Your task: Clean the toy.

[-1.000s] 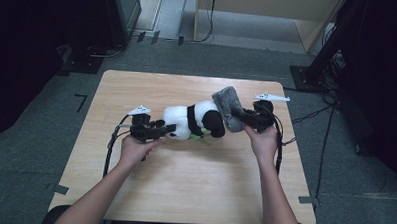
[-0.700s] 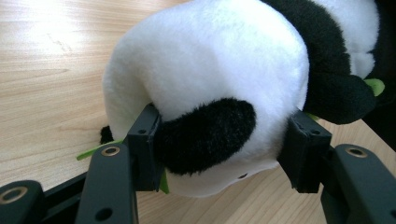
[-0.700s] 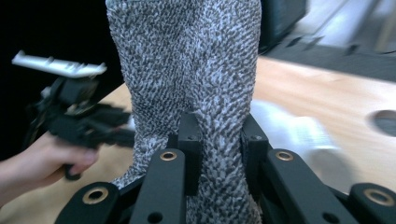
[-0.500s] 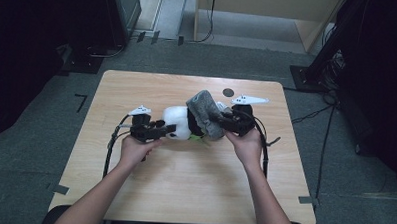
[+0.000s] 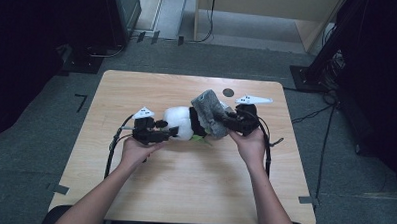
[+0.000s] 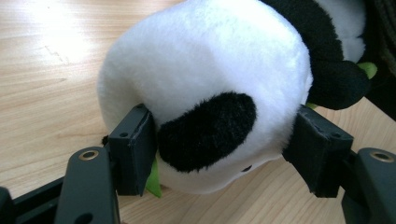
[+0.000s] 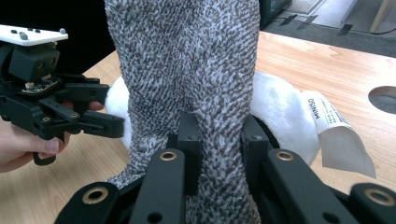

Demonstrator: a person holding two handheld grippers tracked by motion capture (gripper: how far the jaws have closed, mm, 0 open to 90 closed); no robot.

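Grey knit: my right gripper (image 7: 218, 140) was clamped on a speckled grey cloth (image 7: 187, 70), which looked like a small knitted garment, bunched between the pads and rising toward twelve o'clock in the right gripper view.

Left gripper: my left gripper (image 6: 224, 154) had just been widening its jaws with the panda's head between them. The pads (image 6: 133, 154) sat against the plush on both sides, but I could not tell whether they gripped or merely touched.

Panda: the plush panda (image 5: 183, 122) lay on its side at mid-table in the high view, head toward nine o'clock and my left gripper (image 5: 153, 133), body toward three o'clock under the cloth (image 5: 211, 112).

Right side: my right gripper (image 5: 238, 122) held the cloth draped over the panda's black-and-white middle, apparently to pull it over the toy.

Label: a white sewn tag (image 7: 334, 128) stuck out of the toy at three o'clock in the right gripper view.

Table: the wooden table (image 5: 183, 191) carried a round hole (image 5: 228, 92) at one o'clock from the panda.

Risk, slip: if the left jaws slackened further, I judged the soft head could squirm free and the toy would slide with the cloth when I pulled.

Risk, snag: the knit could catch on an arm or the tag and bunch up.
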